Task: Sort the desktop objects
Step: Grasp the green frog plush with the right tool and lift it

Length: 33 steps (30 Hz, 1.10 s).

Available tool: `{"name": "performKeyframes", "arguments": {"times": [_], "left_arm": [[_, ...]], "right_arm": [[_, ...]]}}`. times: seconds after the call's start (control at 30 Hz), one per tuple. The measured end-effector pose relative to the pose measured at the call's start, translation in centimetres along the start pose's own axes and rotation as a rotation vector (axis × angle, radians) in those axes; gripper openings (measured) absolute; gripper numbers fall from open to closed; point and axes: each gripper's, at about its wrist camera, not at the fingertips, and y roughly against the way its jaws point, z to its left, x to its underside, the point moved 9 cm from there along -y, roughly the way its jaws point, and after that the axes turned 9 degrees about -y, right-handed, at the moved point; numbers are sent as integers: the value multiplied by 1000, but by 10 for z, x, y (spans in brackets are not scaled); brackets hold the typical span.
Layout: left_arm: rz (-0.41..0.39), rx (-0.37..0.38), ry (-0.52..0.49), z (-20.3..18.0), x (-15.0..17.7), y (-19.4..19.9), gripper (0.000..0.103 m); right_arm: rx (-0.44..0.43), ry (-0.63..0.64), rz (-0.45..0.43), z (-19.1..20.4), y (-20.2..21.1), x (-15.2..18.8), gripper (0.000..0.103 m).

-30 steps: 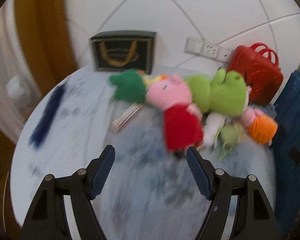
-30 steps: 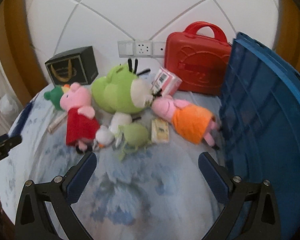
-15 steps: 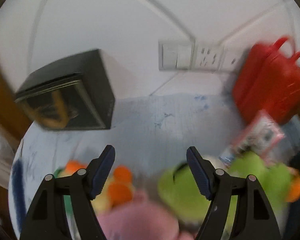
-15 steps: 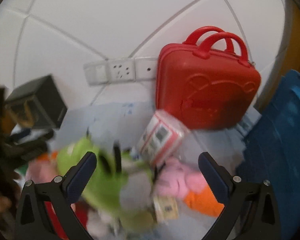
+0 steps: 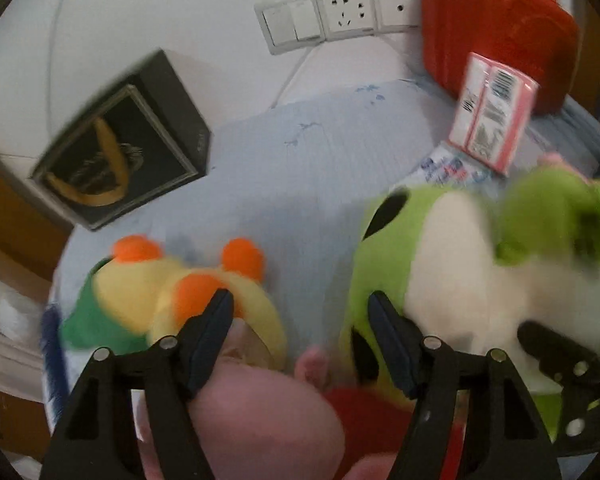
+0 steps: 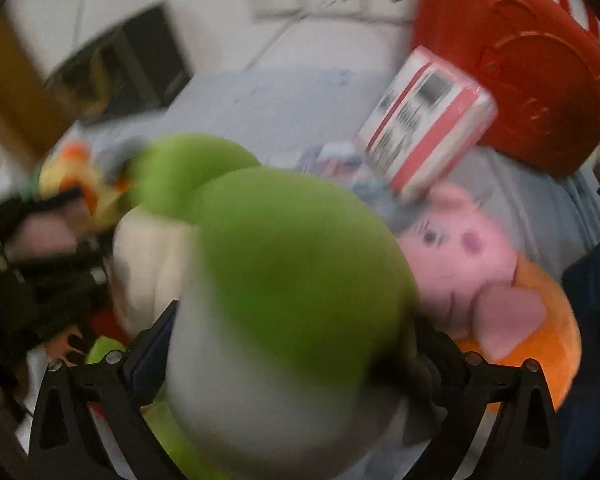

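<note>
My left gripper (image 5: pixel 300 320) hangs low over the toy pile with its jaws closing. The pink head of the pig plush in a red dress (image 5: pixel 260 412) lies between its fingers, and the pads stand apart from it. A yellow and green plush with orange knobs (image 5: pixel 140 292) is just to its left. The big green and white plush (image 5: pixel 440 280) is to its right. My right gripper (image 6: pixel 292 340) straddles that green plush (image 6: pixel 292 272), which hides both fingertips; the jaws stand wide. A pig plush in an orange dress (image 6: pixel 472 264) lies to the right.
A pink and white packet (image 5: pixel 492 120) leans against the red case (image 5: pixel 500 28) at the back right. A black box (image 5: pixel 120 160) stands at the back left by the wall sockets (image 5: pixel 340 12). A dark blue crate (image 6: pixel 592 320) borders the right. The pale blue cloth (image 5: pixel 300 160) is bare mid-table.
Both grippers have dropped forward into the toy pile. The left now has the pink pig's head between its fingers and has narrowed a little. The right now straddles the green plush.
</note>
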Motion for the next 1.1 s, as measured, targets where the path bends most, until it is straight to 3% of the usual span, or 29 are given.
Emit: {"name": "performKeyframes", "arguments": {"times": [0.2, 0.3, 0.37, 0.53, 0.77, 0.9, 1.1], "left_arm": [[-64, 103, 28, -20, 23, 66, 69], [-101, 171, 43, -30, 22, 95, 69], [-125, 205, 47, -40, 19, 107, 69], [-139, 179, 33, -59, 30, 112, 70], [-33, 164, 45, -56, 72, 94, 70], [-11, 189, 105, -54, 91, 97, 70], [-4, 138, 200, -32, 116, 116, 70]], "right_arm": [[39, -17, 31, -29, 19, 50, 102], [117, 23, 44, -45, 26, 77, 102], [112, 20, 44, -52, 30, 92, 102], [108, -21, -21, -70, 52, 98, 102], [56, -73, -149, -76, 87, 69, 102], [41, -39, -118, -67, 88, 71, 103], [18, -56, -75, -55, 75, 93, 103]]}}
